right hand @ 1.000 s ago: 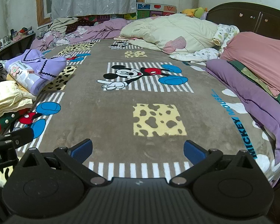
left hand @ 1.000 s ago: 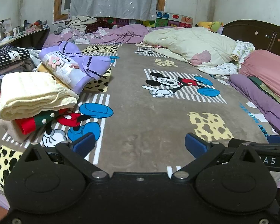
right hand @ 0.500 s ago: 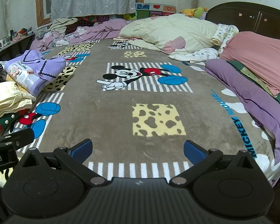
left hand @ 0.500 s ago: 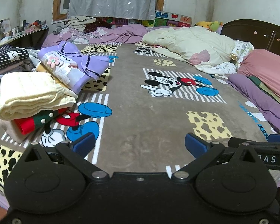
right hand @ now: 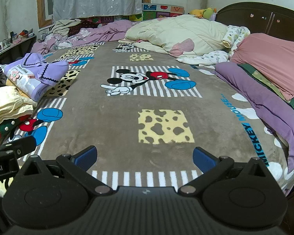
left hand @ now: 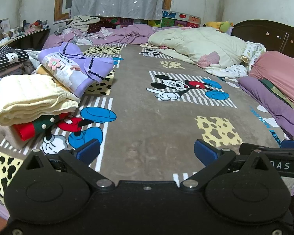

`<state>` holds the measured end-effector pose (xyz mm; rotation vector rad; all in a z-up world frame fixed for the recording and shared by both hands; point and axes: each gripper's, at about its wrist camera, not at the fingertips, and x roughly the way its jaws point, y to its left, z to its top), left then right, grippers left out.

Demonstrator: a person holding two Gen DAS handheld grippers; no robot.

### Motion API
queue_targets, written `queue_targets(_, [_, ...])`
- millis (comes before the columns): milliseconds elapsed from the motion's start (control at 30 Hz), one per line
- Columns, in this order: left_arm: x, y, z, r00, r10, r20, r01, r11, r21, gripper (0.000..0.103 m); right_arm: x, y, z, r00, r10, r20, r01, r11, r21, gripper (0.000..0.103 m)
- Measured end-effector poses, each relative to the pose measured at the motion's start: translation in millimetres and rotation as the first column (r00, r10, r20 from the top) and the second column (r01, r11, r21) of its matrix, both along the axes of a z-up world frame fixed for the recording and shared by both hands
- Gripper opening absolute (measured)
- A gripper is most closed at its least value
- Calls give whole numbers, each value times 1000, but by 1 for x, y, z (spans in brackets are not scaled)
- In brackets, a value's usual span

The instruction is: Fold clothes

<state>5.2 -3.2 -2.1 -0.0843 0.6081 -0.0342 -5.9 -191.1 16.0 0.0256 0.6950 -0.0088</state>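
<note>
Left gripper point(left hand: 147, 152): matte black body, two large rounded housings at the base, each with a shallow circular recess. Angled black link arms run forward from silver pivot screws near the centre. Triangular cut-outs sit above the housings. Blue pads point(left hand: 88, 151) tip both fingers.

Right gripper point(right hand: 145, 157): same build, black housings with circular recesses, silver screws at the pivots, blue pads point(right hand: 204, 159). Centre plate is finely ribbed, with a small pale mark at the front edge.

Markings: white letters "DAS" on the black bar at the right edge of the left view; "ot.AI" on the black block at the left edge of the right view.
</note>
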Motion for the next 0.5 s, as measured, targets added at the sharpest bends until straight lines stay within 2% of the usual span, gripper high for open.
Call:
queue_targets(267, [9,5,-5,1000,21,8,-21,1000,-3,103,7,1,-4,1000,11,-14,-11,1000,11,103])
queue_targets(400, [18,19,-6,997,56,56,-54,998,-44,103,18,1,-7,999,36,-23,-35,998,59,103])
queue_targets(500, [32,32,-6,993,86,79,-84,996,-38,103,30,-3,-8,998,53,-23,-50,991,122,103])
